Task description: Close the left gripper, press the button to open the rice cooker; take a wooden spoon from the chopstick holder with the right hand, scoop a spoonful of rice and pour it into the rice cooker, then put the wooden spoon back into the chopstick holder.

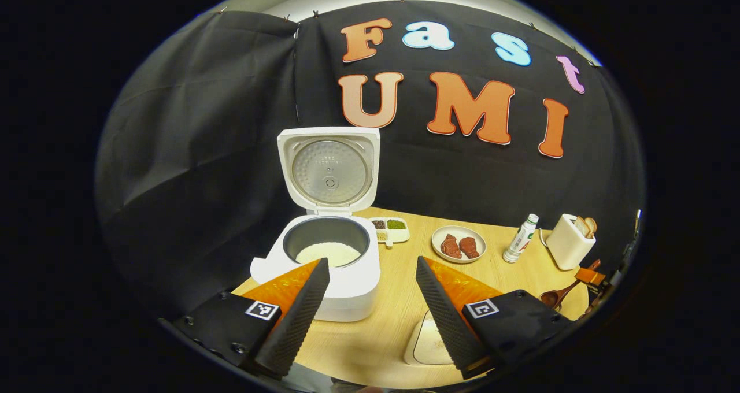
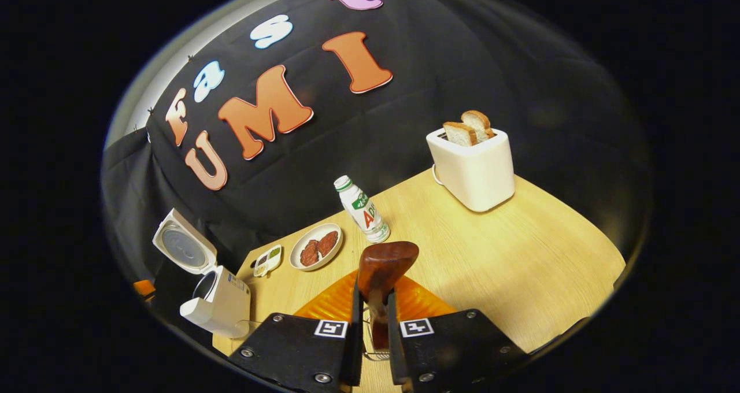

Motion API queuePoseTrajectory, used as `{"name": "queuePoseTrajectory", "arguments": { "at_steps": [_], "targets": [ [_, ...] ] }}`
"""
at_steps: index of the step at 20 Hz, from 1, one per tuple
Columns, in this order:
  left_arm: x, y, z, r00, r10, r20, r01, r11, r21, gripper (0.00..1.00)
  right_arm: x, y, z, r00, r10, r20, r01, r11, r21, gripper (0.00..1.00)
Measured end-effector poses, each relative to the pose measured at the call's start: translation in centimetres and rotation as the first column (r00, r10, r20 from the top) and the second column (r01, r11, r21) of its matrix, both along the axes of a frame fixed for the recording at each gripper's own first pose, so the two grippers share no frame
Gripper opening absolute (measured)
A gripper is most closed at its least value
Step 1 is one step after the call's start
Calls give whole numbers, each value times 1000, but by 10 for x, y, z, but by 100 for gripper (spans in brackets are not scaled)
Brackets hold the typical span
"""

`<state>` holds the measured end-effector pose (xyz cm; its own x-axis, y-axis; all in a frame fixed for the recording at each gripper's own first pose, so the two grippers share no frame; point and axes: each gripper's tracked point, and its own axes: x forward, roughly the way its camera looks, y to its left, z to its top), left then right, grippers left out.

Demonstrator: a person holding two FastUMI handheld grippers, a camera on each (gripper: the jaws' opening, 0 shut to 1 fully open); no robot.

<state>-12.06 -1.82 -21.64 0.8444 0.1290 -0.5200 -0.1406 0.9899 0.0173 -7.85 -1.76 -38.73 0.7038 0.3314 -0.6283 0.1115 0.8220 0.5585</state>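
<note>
A: Start at the right gripper (image 2: pixel 373 300). What's it doing?

B: Its two fingers are clamped on the handle of the wooden spoon (image 2: pixel 383 266). The bowl of the spoon sticks up just past the fingertips, over the wooden table (image 2: pixel 520 254). A bit of wire mesh shows right under the fingers, though I can't tell what it belongs to.

A: And beyond it?

B: A small bottle (image 2: pixel 362 208) stands just behind the spoon's bowl. Left of that sits a plate of meat (image 2: pixel 315 247), and a white toaster (image 2: pixel 474 165) with two bread slices is at the far right. The rice cooker (image 2: pixel 219 303) is well off to the left, lid up.

A: The left gripper (image 1: pixel 373 271)?

B: Jaws spread wide, holding nothing. The rice cooker (image 1: pixel 329 260) is just ahead, behind its left finger, with the lid (image 1: pixel 329 170) upright and white rice in the pot (image 1: pixel 328 253). A white flat object (image 1: pixel 425 344) lies on the table between the fingers

A: Further out?

B: A small divided dish (image 1: pixel 392 229) is beside the cooker. At the far right edge, the spoon (image 1: pixel 558 296) in the other gripper
</note>
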Motion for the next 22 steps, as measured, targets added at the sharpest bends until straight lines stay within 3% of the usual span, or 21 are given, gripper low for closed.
{"name": "queuePoseTrajectory", "arguments": {
  "at_steps": [5,6,7,11,12,14,16,22],
  "targets": [
    [-6,4,1,1000,21,10,-21,1000,10,100,2,3,-2,1000,9,4,-9,999,44,28],
    [-4,6,4,1000,18,16,-18,1000,13,100,1,0,-2,1000,5,-5,-5,999,43,21],
    [0,10,9,999,21,27,-22,999,24,100,1,-2,-5,1000,4,-9,-4,999,34,34],
    [26,25,31,998,4,68,-4,1000,5,100,-3,-16,-6,1000,-5,-16,5,999,-40,44],
    [34,26,34,998,-7,68,8,1000,-11,100,-3,-19,-4,1000,-9,-11,8,998,-58,61],
    [50,33,43,997,-25,74,27,1000,-15,99,-9,-22,2,1000,-15,-15,14,996,-86,80],
    [64,42,55,995,-42,90,43,999,-8,99,-11,-26,11,1000,-28,-2,28,992,-121,87],
    [115,69,85,989,-61,134,68,996,-53,100,-7,-45,66,995,-56,86,76,967,-244,89]
  ]
}}
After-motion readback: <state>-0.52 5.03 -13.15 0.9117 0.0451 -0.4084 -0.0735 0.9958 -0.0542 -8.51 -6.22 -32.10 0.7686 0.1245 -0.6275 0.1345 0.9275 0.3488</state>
